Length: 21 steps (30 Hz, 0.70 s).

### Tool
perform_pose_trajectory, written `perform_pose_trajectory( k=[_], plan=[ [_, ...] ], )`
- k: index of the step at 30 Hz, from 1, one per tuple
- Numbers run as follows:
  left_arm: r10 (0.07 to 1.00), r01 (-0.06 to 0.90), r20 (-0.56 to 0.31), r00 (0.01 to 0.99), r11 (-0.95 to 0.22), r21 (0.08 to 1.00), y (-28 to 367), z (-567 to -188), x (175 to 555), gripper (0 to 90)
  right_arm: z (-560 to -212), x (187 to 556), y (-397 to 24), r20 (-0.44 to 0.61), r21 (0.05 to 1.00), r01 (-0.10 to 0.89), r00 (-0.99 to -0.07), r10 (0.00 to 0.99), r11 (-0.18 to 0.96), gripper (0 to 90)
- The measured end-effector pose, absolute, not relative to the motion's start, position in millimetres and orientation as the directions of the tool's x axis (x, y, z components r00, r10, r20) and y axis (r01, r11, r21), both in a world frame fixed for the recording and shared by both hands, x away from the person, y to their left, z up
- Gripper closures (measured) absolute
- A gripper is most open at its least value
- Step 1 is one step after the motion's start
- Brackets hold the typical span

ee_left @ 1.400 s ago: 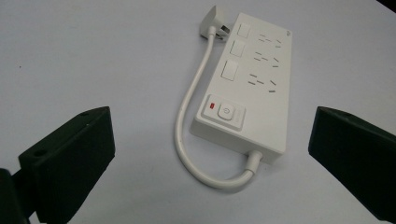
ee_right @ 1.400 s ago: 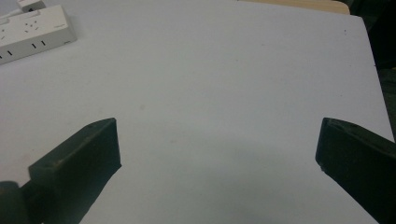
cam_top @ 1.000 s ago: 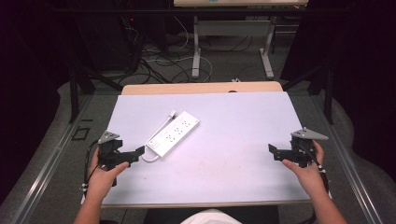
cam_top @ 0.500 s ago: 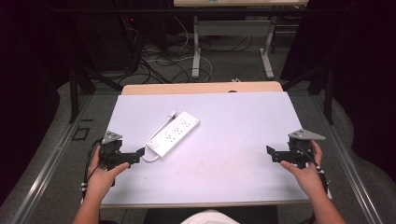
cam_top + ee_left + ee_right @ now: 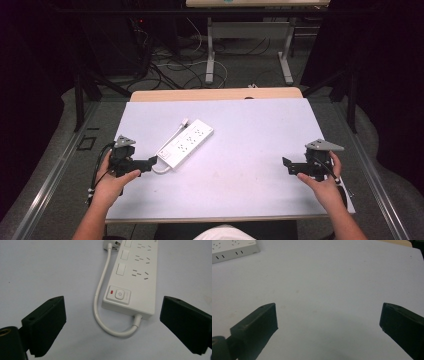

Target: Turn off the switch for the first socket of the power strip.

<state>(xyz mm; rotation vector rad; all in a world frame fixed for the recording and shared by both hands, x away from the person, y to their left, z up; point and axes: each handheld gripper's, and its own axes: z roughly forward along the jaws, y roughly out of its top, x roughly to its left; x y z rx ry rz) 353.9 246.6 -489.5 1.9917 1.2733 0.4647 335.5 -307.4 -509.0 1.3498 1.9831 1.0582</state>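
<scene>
Centrally, white power strip (image 5: 186, 143) on table (image 5: 260, 130), left tool (image 5: 112, 322) and right tool (image 5: 328, 325) both wide open, holding nothing

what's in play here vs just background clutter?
In play (judging by position):
- power strip with its short cord, in front of the open left gripper
- right gripper, open, over bare table

Background:
- cables on the floor
- far desk legs
</scene>
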Motion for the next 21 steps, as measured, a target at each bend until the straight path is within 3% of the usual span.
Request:
perform_pose_trajectory(
  k=[9, 21],
  plan=[
    [0.874, 0.638, -0.026, 0.484, -0.333, 0.694, 237, -482, 361, 15.5, -509, 335, -307, 0.015, 0.83, 0.522, -0.373, 0.928, 0.196, 2.2],
    [0.874, 0.641, -0.016, 0.485, -0.343, 0.687, 231, -478, 369, 17.6, -509, 335, -308, 0.013, 0.826, 0.527, -0.371, 0.929, 0.199, 4.5]
  ],
)
